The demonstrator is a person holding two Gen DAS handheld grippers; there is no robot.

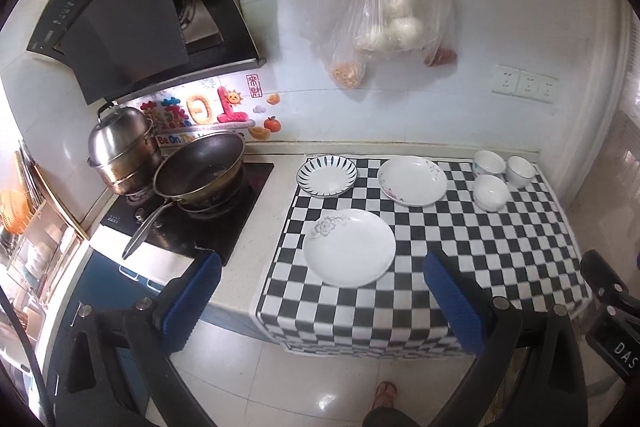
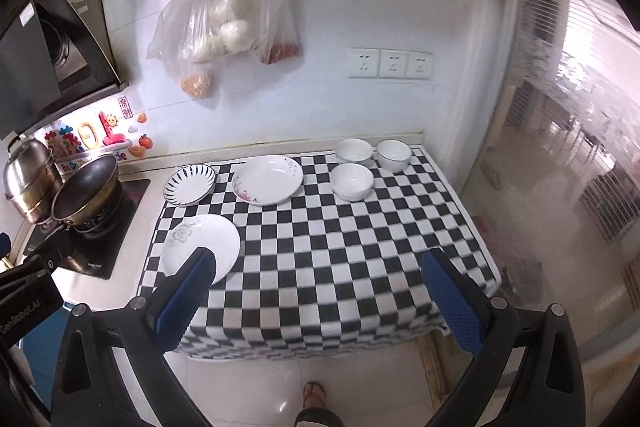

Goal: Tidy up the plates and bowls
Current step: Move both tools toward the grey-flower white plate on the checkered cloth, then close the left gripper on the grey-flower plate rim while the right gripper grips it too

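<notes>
Nearest the cameras, both grippers hung above the floor in front of the counter, each spread wide and empty — the left gripper (image 1: 322,301) facing the counter's left half, the right gripper (image 2: 320,301) facing the checkered cloth (image 2: 360,247). A sandalled foot (image 2: 314,393) stood on the tiles below.

On the cloth's near left lay a white plate with a grey flower (image 1: 349,247), flat and alone. Farther back sat a striped plate (image 1: 327,175) at the cloth's left edge, and beside it, apart, a white plate with pink blossoms (image 1: 413,180). At the far right stood three white bowls (image 2: 352,181) upright in a tight cluster — whether they touched could not be told.

Left of the cloth, a wok (image 1: 199,171) and a steel steamer pot (image 1: 122,151) sat on the stove. Plastic bags (image 1: 384,23) hung on the wall behind.
</notes>
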